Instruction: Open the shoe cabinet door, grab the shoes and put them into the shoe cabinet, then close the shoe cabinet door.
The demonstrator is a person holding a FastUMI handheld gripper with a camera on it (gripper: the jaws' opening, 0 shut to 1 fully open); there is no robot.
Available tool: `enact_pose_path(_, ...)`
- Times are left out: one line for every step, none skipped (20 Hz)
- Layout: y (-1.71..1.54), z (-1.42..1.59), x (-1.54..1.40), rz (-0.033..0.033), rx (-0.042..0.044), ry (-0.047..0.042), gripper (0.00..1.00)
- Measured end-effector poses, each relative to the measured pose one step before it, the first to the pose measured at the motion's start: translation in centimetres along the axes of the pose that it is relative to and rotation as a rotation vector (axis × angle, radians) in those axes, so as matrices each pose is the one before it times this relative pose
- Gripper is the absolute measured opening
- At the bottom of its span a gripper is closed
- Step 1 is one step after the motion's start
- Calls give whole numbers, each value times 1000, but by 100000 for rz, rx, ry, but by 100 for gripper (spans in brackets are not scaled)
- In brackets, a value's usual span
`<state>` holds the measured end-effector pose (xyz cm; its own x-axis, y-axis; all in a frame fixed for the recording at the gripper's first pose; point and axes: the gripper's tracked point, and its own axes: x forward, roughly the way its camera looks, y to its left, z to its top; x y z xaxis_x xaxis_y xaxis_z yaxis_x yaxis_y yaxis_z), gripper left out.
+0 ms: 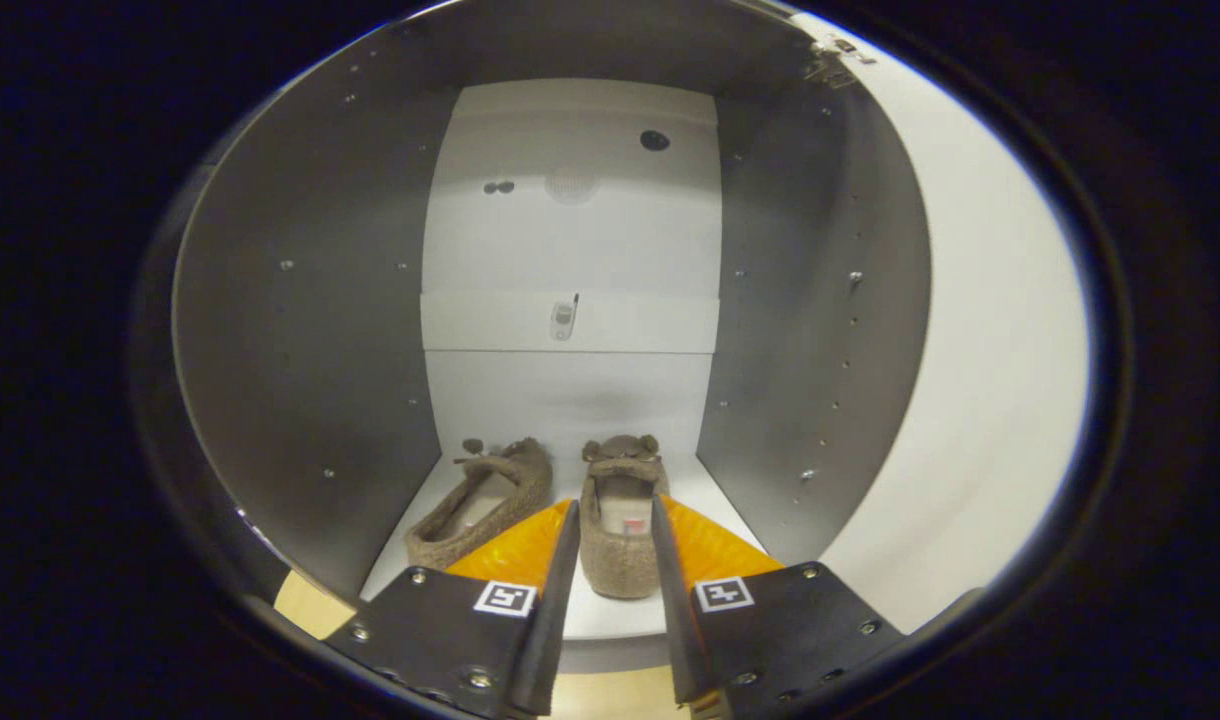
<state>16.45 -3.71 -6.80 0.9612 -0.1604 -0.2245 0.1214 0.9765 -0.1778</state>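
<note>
I am looking straight into the shoe cabinet (pixel 310 330), and I place everything by the shoe (pixel 620 530) between my gripper's (pixel 615 530) fingers. That shoe sits on the cabinet's bottom shelf (pixel 610 615), heel toward me, toe toward the back wall (pixel 570 390). The fingers flank it on both sides; I cannot tell whether they press on it. The other shoe (pixel 485 505) lies just left of it on the same shelf, angled, near the left wall. A higher shelf (pixel 570 322) is above and behind it. The open door (pixel 980 380) stands to its right.
</note>
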Motion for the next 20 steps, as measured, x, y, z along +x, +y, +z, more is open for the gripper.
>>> enact_pose_path(-165, 196, -920, 261, 364, -1138, 44)
enact_pose_path(-109, 262, -1047, 142, 96, -1188, 44)
enact_pose_path(-169, 164, -1087, 115, 1, -1166, 44)
enact_pose_path(-169, 218, -1041, 36, -60, -1219, 44)
enact_pose_path(-262, 227, -969, 141, 140, -1064, 44)
enact_pose_path(-268, 269, -1120, -24, 119, -845, 44)
enact_pose_path(-424, 266, -1083, -70, 211, -921, 44)
enact_pose_path(-405, 287, -1137, -99, 299, -868, 44)
enact_pose_path(-440, 242, -1177, -53, 432, -885, 44)
enact_pose_path(-395, 263, -1040, -116, 520, -783, 44)
enact_pose_path(-554, 224, -1059, -110, 611, -892, 44)
enact_pose_path(-449, 397, -1190, -125, 650, -1181, 44)
enact_pose_path(-546, 277, -1133, -268, 436, -1045, 44)
enact_pose_path(-432, 318, -1279, -71, 460, -912, 44)
enact_pose_path(-485, 282, -1167, 204, 329, -737, 44)
enact_pose_path(-340, 374, -1242, 353, 128, -1007, 45)
enact_pose_path(-328, 246, -925, 322, 29, -963, 45)
enact_pose_path(-327, 244, -1183, 428, 83, -818, 45)
enact_pose_path(-338, 351, -1285, 543, 311, -660, 45)
enact_pose_path(-429, 334, -1186, 421, 462, -746, 45)
